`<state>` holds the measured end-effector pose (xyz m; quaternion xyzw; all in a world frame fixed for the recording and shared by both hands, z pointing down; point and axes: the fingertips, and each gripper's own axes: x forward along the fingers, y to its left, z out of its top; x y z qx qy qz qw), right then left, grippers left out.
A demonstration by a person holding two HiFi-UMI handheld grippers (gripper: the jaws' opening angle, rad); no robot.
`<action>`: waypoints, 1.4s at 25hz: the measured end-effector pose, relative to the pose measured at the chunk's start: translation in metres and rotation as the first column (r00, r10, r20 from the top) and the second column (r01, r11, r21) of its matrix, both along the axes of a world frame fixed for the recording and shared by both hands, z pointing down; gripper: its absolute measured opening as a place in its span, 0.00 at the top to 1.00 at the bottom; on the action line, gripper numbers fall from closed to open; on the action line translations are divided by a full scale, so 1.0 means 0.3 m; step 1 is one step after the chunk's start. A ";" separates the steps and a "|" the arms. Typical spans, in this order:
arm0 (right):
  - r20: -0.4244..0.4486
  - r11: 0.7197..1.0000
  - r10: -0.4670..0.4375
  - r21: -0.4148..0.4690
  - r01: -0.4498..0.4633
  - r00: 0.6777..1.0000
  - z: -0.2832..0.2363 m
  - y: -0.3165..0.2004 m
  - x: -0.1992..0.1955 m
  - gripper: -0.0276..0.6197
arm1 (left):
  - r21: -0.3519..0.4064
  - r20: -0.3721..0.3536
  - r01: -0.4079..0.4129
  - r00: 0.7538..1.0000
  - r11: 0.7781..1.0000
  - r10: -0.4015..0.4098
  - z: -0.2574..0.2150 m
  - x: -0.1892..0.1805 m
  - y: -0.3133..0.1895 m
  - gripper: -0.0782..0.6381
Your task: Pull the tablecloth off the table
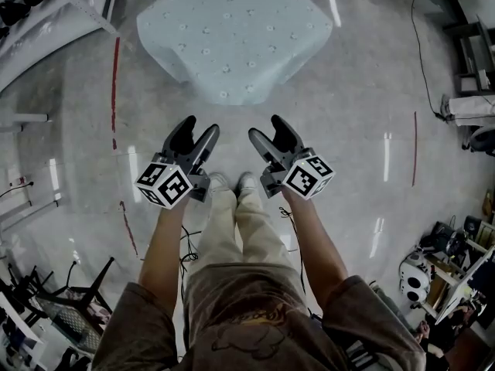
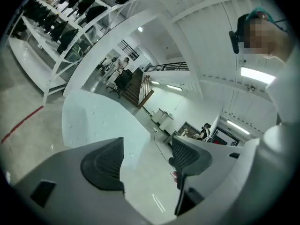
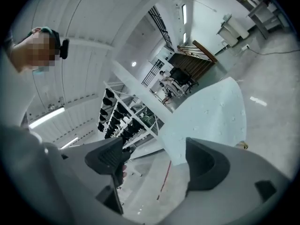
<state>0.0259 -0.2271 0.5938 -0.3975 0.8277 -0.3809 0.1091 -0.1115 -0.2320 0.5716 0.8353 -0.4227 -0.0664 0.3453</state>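
A pale blue tablecloth (image 1: 232, 37) with small dots covers a table ahead of me in the head view, hanging over its edges. It also shows in the left gripper view as the tablecloth (image 2: 98, 121) and in the right gripper view as the tablecloth (image 3: 211, 111). My left gripper (image 1: 195, 138) is held in front of my body, short of the table, open and empty. My right gripper (image 1: 269, 129) is beside it, also open with nothing between its jaws. Neither touches the cloth.
Grey polished floor (image 1: 363, 130) surrounds the table, with red tape lines (image 1: 116, 76). White shelving (image 2: 61, 27) with dark items stands to the left. Chairs and cables (image 1: 69, 292) sit at lower left, cluttered equipment (image 1: 441, 269) at lower right. People stand far back (image 2: 117, 67).
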 end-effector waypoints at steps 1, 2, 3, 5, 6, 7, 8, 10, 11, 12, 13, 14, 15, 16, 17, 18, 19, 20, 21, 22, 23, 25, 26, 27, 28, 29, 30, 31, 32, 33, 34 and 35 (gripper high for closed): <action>0.011 1.000 -0.005 -0.016 0.005 1.000 0.027 -0.001 -0.005 0.32 | -0.014 -0.011 -0.003 1.000 1.000 0.003 0.024 0.001 -0.002 0.45; 0.022 0.999 -0.007 -0.032 0.008 1.000 0.054 -0.004 -0.009 0.32 | -0.028 -0.024 -0.006 1.000 1.000 0.005 0.049 0.003 -0.006 0.45; 0.032 0.999 -0.007 -0.045 0.008 0.999 0.081 -0.008 -0.013 0.32 | -0.042 -0.037 -0.008 0.999 0.999 0.006 0.074 0.003 -0.012 0.45; 0.053 0.997 -0.002 -0.071 0.006 0.999 0.132 -0.021 -0.022 0.32 | -0.069 -0.060 -0.012 0.998 0.998 0.008 0.123 0.003 -0.026 0.44; 0.062 0.996 -0.002 -0.085 0.007 0.998 0.157 -0.027 -0.028 0.31 | -0.082 -0.071 -0.013 0.997 0.997 0.008 0.147 0.002 -0.034 0.44; 0.069 0.995 -0.002 -0.099 0.009 0.998 0.183 -0.034 -0.033 0.31 | -0.096 -0.084 -0.014 0.996 0.995 0.006 0.171 0.002 -0.043 0.44; 0.076 0.993 -0.003 -0.114 0.012 0.997 0.209 -0.040 -0.038 0.31 | -0.110 -0.096 -0.013 0.995 0.994 0.002 0.196 0.001 -0.052 0.44; 0.097 0.989 0.002 -0.147 0.012 0.995 0.262 -0.053 -0.042 0.31 | -0.138 -0.116 -0.010 0.993 0.990 -0.006 0.249 -0.001 -0.071 0.43; 0.112 0.986 0.011 -0.164 0.008 0.994 0.288 -0.061 -0.041 0.30 | -0.152 -0.125 -0.010 0.992 0.988 -0.009 0.276 -0.001 -0.080 0.43; 0.128 0.984 0.023 -0.181 0.001 0.991 0.313 -0.070 -0.038 0.31 | -0.165 -0.134 -0.010 0.991 0.986 -0.012 0.302 -0.001 -0.090 0.43; 0.144 0.981 0.036 -0.196 -0.007 0.989 0.339 -0.081 -0.034 0.31 | -0.177 -0.144 -0.011 0.989 0.984 -0.015 0.328 0.000 -0.100 0.43; 0.158 0.978 0.047 -0.208 -0.013 0.986 0.365 -0.093 -0.030 0.31 | -0.190 -0.154 -0.012 0.988 0.982 -0.018 0.355 0.002 -0.111 0.43; 0.170 0.976 0.056 -0.218 -0.018 0.984 0.390 -0.107 -0.029 0.31 | -0.204 -0.164 -0.013 0.986 0.979 -0.021 0.384 0.005 -0.125 0.43; 0.182 0.973 0.063 -0.228 -0.020 0.981 0.413 -0.120 -0.030 0.31 | -0.217 -0.174 -0.013 0.984 0.976 -0.025 0.414 0.009 -0.139 0.43; 0.194 0.971 0.069 -0.238 -0.021 0.979 0.433 -0.132 -0.032 0.31 | -0.231 -0.184 -0.014 0.983 0.973 -0.029 0.445 0.017 -0.153 0.43; 0.208 0.969 0.074 -0.246 -0.021 0.975 0.453 -0.142 -0.034 0.31 | -0.244 -0.193 -0.016 0.981 0.970 -0.032 0.474 0.026 -0.166 0.43; 0.224 0.967 0.080 -0.253 -0.021 0.971 0.474 -0.152 -0.034 0.31 | -0.254 -0.202 -0.018 0.979 0.967 -0.034 0.501 0.037 -0.177 0.43; 0.238 0.966 0.086 -0.257 -0.022 0.967 0.494 -0.161 -0.034 0.31 | -0.262 -0.211 -0.021 0.977 0.965 -0.036 0.525 0.046 -0.188 0.42; 0.250 0.966 0.091 -0.258 -0.025 0.964 0.513 -0.173 -0.034 0.31 | -0.267 -0.220 -0.023 0.975 0.963 -0.038 0.545 0.055 -0.201 0.42; 0.261 0.967 0.096 -0.254 -0.027 0.961 0.525 -0.188 -0.036 0.31 | -0.271 -0.232 -0.024 0.972 0.962 -0.041 0.563 0.062 -0.214 0.42; 0.272 0.969 0.098 -0.246 -0.029 0.957 0.529 -0.205 -0.040 0.29 | -0.273 -0.244 -0.024 0.969 0.962 -0.045 0.577 0.068 -0.226 0.42; 0.292 0.972 0.105 -0.233 -0.036 0.950 0.536 -0.235 -0.044 0.28 | -0.279 -0.270 -0.016 0.961 0.960 -0.062 0.596 0.072 -0.249 0.41; 0.302 0.973 0.111 -0.229 -0.041 0.947 0.539 -0.247 -0.043 0.28 | -0.280 -0.282 -0.012 0.957 0.960 -0.070 0.602 0.072 -0.259 0.41; 0.311 0.973 0.117 -0.225 -0.046 0.943 0.541 -0.259 -0.040 0.28 | -0.278 -0.296 -0.010 0.952 0.961 -0.076 0.605 0.072 -0.267 0.41; 0.320 0.974 0.123 -0.220 -0.052 0.939 0.540 -0.272 -0.036 0.28 | -0.272 -0.313 -0.012 0.947 0.962 -0.077 0.603 0.074 -0.277 0.41; 0.331 0.975 0.127 -0.215 -0.056 0.935 0.539 -0.285 -0.032 0.28 | -0.262 -0.328 -0.015 0.942 0.965 -0.074 0.596 0.076 -0.288 0.41; 0.340 0.976 0.129 -0.209 -0.058 0.931 0.537 -0.298 -0.030 0.28 | -0.253 -0.340 -0.020 0.938 0.967 -0.070 0.591 0.079 -0.299 0.41; 0.350 0.977 0.128 -0.205 -0.058 0.928 0.537 -0.309 -0.029 0.29 | -0.250 -0.350 -0.024 0.934 0.968 -0.068 0.588 0.082 -0.309 0.41; 0.359 0.978 0.128 -0.202 -0.057 0.925 0.537 -0.319 -0.029 0.30 | -0.254 -0.361 -0.027 0.930 0.967 -0.069 0.590 0.085 -0.316 0.41; 0.367 0.978 0.127 -0.200 -0.055 0.922 0.537 -0.327 -0.030 0.31 | -0.261 -0.370 -0.028 0.926 0.965 -0.073 0.596 0.090 -0.322 0.41; 0.374 0.978 0.128 -0.199 -0.055 0.919 0.539 -0.335 -0.030 0.31 | -0.267 -0.376 -0.027 0.923 0.963 -0.078 0.602 0.095 -0.326 0.41; 0.379 0.978 0.131 -0.200 -0.057 0.916 0.541 -0.343 -0.030 0.32 | -0.268 -0.381 -0.026 0.921 0.963 -0.081 0.607 0.100 -0.332 0.41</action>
